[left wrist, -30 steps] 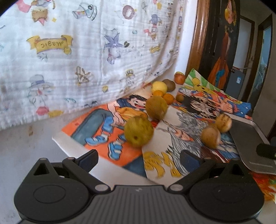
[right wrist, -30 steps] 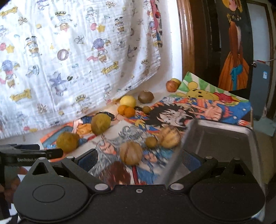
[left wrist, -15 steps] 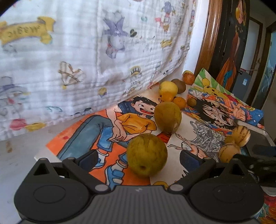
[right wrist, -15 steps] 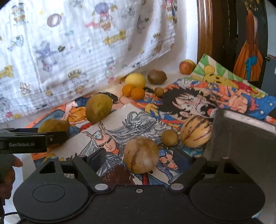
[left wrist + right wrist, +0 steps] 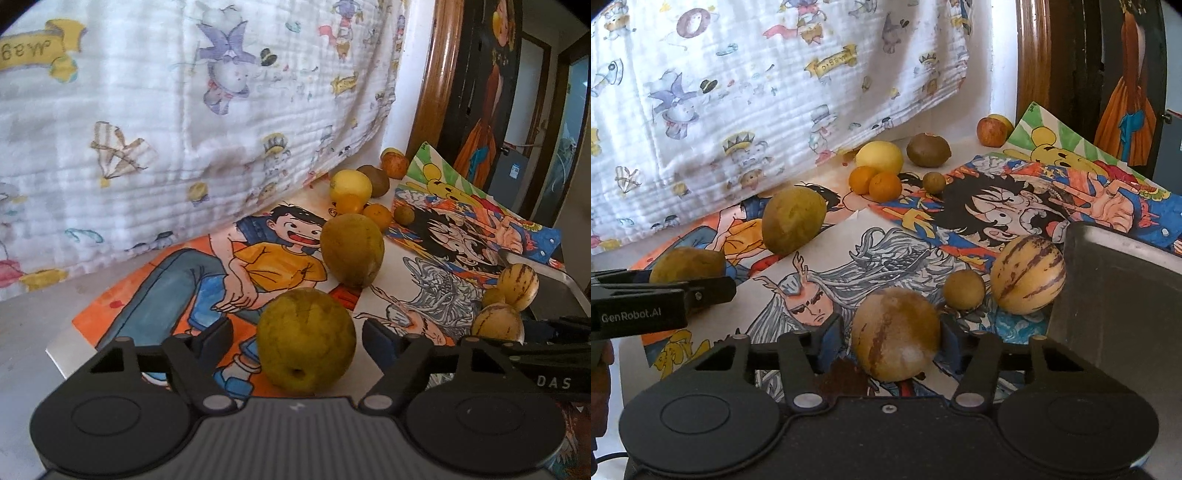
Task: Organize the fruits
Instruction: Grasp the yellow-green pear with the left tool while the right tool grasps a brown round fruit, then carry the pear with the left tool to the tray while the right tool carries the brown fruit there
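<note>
1. Two grippers work over the comic posters (image 5: 886, 258), and each has a fruit between its fingers.
2. Left gripper (image 5: 295, 338): its jaws stand wide apart around a green-yellow pear (image 5: 306, 339), which sits on the orange poster (image 5: 155, 288); gaps show on both sides of the fruit, so the pads do not touch it.
3. Right gripper (image 5: 892, 334): its jaws sit close on either side of a tan striped melon (image 5: 895, 334), resting on the posters; whether the pads press it I cannot tell.
4. Beyond the pear, a second pear (image 5: 351, 250) lies farther along the posters.
5. Right of the tan striped melon, a small brown fruit (image 5: 963, 289) touches a larger striped melon (image 5: 1027, 275), which sits just beside the metal tray (image 5: 1115, 295).
6. Behind the posters, near the hanging cartoon cloth (image 5: 757, 92), are a yellow lemon (image 5: 879, 158), two oranges (image 5: 875, 181), a brown kiwi (image 5: 928, 150) and a red apple (image 5: 991, 132).
</note>
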A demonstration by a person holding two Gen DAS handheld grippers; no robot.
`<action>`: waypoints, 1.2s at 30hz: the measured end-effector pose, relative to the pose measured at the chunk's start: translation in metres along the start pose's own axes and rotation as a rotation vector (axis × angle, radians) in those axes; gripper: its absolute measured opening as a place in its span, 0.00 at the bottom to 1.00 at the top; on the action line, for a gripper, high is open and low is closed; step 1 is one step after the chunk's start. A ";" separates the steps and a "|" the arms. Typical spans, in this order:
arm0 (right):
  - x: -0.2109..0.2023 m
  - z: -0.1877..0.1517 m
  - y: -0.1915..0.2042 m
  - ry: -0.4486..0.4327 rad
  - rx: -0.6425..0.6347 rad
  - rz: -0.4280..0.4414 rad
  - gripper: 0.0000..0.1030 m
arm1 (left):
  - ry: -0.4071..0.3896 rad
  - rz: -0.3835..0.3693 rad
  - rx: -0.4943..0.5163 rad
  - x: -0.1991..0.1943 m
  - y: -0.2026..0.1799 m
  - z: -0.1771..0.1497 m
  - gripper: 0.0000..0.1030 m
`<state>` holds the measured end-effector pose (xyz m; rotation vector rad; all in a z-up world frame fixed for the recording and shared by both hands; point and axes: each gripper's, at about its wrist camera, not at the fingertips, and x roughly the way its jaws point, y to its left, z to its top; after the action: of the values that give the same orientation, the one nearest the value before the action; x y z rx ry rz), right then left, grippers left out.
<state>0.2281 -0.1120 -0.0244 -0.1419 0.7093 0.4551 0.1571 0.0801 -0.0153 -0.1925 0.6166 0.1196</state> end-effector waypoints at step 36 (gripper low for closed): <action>-0.129 0.000 -0.134 -0.287 0.077 -0.119 0.47 | -0.042 -0.238 -0.033 -0.037 -0.106 0.030 0.54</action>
<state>0.2031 -0.2774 0.0568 -0.0441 0.4330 0.3251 0.1622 -0.0184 0.0454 -0.2931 0.5462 -0.0956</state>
